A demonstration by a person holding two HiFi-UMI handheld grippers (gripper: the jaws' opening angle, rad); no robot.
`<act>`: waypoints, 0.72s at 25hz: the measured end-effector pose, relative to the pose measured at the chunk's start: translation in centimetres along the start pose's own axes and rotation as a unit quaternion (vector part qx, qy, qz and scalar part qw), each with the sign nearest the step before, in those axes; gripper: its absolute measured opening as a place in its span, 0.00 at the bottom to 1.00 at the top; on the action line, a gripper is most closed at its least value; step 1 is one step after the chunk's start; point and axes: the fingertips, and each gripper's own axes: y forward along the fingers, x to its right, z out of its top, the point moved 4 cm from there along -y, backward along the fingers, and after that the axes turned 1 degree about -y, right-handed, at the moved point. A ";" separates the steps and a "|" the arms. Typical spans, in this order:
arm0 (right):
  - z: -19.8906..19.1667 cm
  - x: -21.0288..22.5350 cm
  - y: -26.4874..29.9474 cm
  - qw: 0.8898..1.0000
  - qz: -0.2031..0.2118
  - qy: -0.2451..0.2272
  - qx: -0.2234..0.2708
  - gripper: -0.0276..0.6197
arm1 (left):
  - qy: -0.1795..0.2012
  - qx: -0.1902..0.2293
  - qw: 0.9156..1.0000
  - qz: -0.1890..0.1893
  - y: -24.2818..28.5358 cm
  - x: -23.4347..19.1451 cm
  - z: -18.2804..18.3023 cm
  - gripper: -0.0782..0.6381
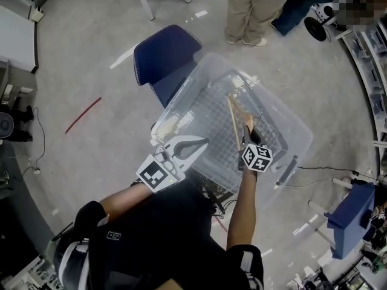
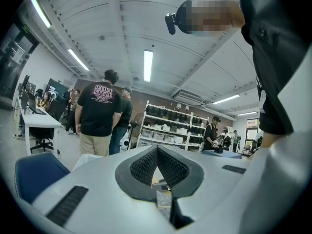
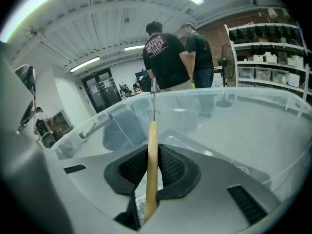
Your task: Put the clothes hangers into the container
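- While you hold the right gripper (image 1: 248,129) over the large clear plastic container (image 1: 284,110), its jaws are clamped on a pale wooden clothes hanger (image 1: 234,121).
- In the right gripper view, the hanger's wooden bar (image 3: 151,179) stands upright between the black ribbed pads (image 3: 173,167). Its thin metal hook (image 3: 154,99) rises beyond them, and the container's clear walls (image 3: 243,126) curve around it.
- Your left gripper (image 1: 199,144) sits at the container's near rim, its jaws closed together with nothing between them.
- Below the held hanger, a wire grid (image 1: 211,125) lies in the container's bottom.
- Just beside the container's far side stands a dark blue chair (image 1: 166,56).
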 end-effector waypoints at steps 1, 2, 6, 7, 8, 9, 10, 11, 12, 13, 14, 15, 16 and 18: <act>-0.2 0.5 0.6 1.000 0.001 0.004 -0.004 0.15 | 0.000 -0.001 1.000 0.000 0.5 -0.2 0.0 0.14; -0.4 0.9 1.2 1.000 0.002 0.007 -0.008 0.15 | 0.000 -0.002 1.000 -0.001 1.0 -0.5 0.1 0.14; -1.6 1.9 2.6 0.999 0.006 0.021 -0.024 0.15 | 0.000 -0.007 1.000 0.001 2.1 -1.1 0.3 0.14; -2.0 2.0 2.9 0.999 0.007 0.022 -0.027 0.15 | 0.001 -0.006 1.000 0.002 2.2 -1.1 0.4 0.14; -2.3 2.1 3.1 0.999 0.007 0.022 -0.030 0.15 | 0.001 -0.005 1.000 0.002 2.3 -1.2 0.5 0.14; -2.7 2.2 3.4 0.999 0.007 0.022 -0.032 0.15 | 0.001 -0.005 1.000 0.003 2.3 -1.2 0.5 0.14; -3.2 2.3 3.7 0.999 0.007 0.022 -0.035 0.15 | -0.001 -0.005 1.000 0.003 2.4 -1.2 0.5 0.14; -3.6 2.4 4.0 0.999 0.007 0.024 -0.039 0.15 | -0.002 -0.004 1.000 0.003 2.5 -1.2 0.5 0.14; -4.1 2.5 4.3 0.999 0.007 0.026 -0.044 0.15 | -0.003 -0.003 1.000 0.004 2.5 -1.2 0.5 0.14; -4.5 2.6 4.5 0.998 0.008 0.030 -0.050 0.15 | -0.002 -0.003 1.000 0.003 2.6 -1.2 0.5 0.14; -5.0 2.7 4.6 0.998 0.010 0.037 -0.055 0.15 | -0.001 -0.005 1.000 0.002 2.6 -1.2 0.4 0.14; -5.4 2.7 4.7 0.997 0.012 0.044 -0.061 0.15 | 0.001 -0.007 1.000 0.001 2.6 -1.2 0.4 0.14; -5.8 2.7 4.8 0.996 0.014 0.050 -0.068 0.15 | 0.001 -0.009 1.000 0.001 2.6 -1.2 0.4 0.14; -6.6 2.7 5.2 0.995 0.019 0.063 -0.081 0.15 | -0.002 -0.011 1.000 0.003 2.6 -1.3 0.5 0.14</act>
